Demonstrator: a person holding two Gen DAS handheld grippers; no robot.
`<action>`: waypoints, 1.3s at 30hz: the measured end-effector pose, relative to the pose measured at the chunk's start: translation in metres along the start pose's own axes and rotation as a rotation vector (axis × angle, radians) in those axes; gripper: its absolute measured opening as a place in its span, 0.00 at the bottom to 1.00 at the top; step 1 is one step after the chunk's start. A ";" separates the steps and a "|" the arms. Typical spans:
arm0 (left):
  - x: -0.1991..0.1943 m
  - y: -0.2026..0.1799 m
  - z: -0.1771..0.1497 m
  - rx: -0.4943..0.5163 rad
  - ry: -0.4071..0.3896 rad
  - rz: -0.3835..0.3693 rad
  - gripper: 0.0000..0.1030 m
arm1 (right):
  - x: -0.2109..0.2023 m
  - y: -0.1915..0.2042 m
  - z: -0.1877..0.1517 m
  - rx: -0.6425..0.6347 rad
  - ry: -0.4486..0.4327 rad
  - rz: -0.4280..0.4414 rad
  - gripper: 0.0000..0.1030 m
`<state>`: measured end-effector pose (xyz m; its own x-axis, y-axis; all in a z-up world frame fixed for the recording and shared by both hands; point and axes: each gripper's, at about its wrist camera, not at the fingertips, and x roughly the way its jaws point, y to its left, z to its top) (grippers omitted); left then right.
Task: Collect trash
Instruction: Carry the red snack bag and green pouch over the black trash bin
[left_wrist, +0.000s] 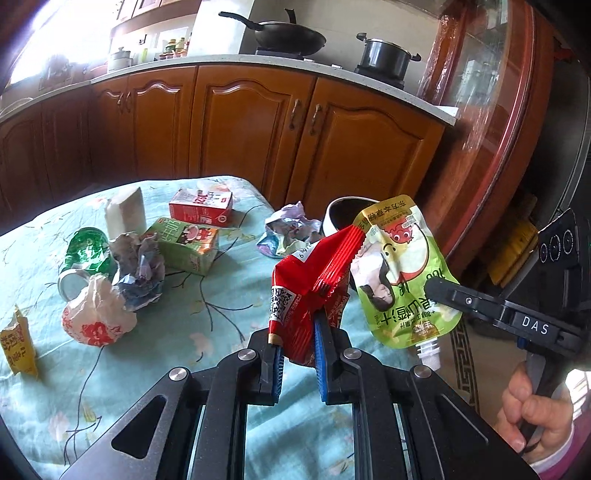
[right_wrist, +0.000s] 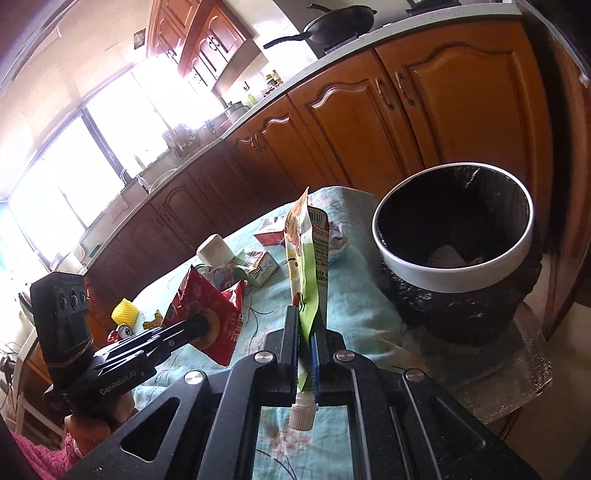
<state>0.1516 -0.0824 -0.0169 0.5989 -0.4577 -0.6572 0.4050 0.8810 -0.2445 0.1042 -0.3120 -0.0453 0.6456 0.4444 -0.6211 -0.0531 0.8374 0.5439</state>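
Note:
My left gripper (left_wrist: 299, 332) is shut on a red snack wrapper (left_wrist: 306, 288) and holds it above the table's right part; the wrapper also shows in the right wrist view (right_wrist: 218, 314). My right gripper (right_wrist: 308, 325) is shut on a green drink pouch (right_wrist: 306, 266) with a white spout, held upright; the pouch shows in the left wrist view (left_wrist: 402, 273). A white-rimmed trash bin (right_wrist: 454, 254) lined with a black bag stands just right of the table, ahead and right of the right gripper. It is partly hidden behind the pouch in the left wrist view (left_wrist: 336, 218).
On the teal floral tablecloth (left_wrist: 207, 332) lie a green can (left_wrist: 86, 251), a green carton (left_wrist: 184, 243), a red carton (left_wrist: 201, 206), crumpled wrappers (left_wrist: 291, 229), a white plastic bag (left_wrist: 98, 317) and a yellow packet (left_wrist: 18, 343). Wooden kitchen cabinets (left_wrist: 258, 125) stand behind.

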 end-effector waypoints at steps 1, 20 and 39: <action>0.004 -0.002 0.001 0.004 0.002 -0.005 0.12 | -0.001 -0.001 0.000 0.004 -0.004 -0.006 0.05; 0.052 -0.038 0.027 0.089 0.028 -0.026 0.12 | -0.017 -0.042 0.020 0.056 -0.067 -0.063 0.05; 0.139 -0.074 0.091 0.143 0.066 -0.045 0.13 | -0.011 -0.090 0.076 0.054 -0.117 -0.175 0.05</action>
<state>0.2676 -0.2218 -0.0252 0.5329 -0.4831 -0.6947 0.5272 0.8317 -0.1740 0.1596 -0.4164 -0.0446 0.7254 0.2516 -0.6407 0.1058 0.8789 0.4651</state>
